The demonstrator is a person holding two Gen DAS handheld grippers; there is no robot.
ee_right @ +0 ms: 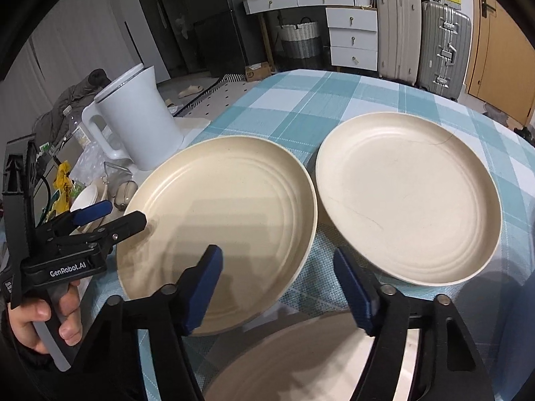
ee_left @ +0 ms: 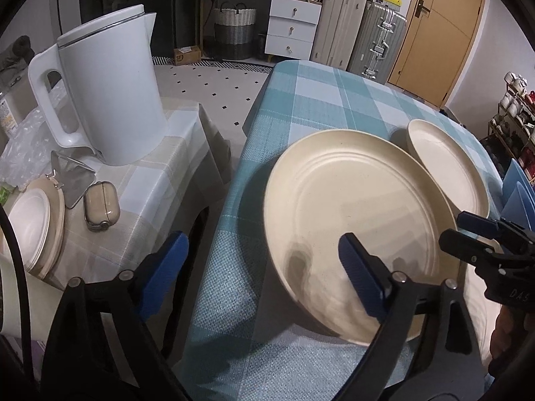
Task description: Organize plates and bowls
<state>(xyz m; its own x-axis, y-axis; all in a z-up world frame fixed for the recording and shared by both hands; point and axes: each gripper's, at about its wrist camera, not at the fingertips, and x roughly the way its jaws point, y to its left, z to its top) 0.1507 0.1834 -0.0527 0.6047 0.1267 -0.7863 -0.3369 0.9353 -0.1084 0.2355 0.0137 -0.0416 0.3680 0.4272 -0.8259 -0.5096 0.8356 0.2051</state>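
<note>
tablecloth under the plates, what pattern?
Teal and white plaid tablecloth; clearest in the right wrist view.

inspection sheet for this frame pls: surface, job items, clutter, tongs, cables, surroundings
Surface: table under a teal checked cloth; side table on its left.
Job's things: large cream plate and second cream plate side by side, rims close; third dish at the near edge, partly hidden.
Clutter: white kettle, stacked white dishes, small case, plastic wrap, all on the side table.
Tongs: left tongs open, straddling the large plate's near rim; right tongs open over the gap between the plates, holding nothing.
Cables: black cable at the left edge.
Surroundings: white drawers, suitcases, woven basket, wooden door.
</note>
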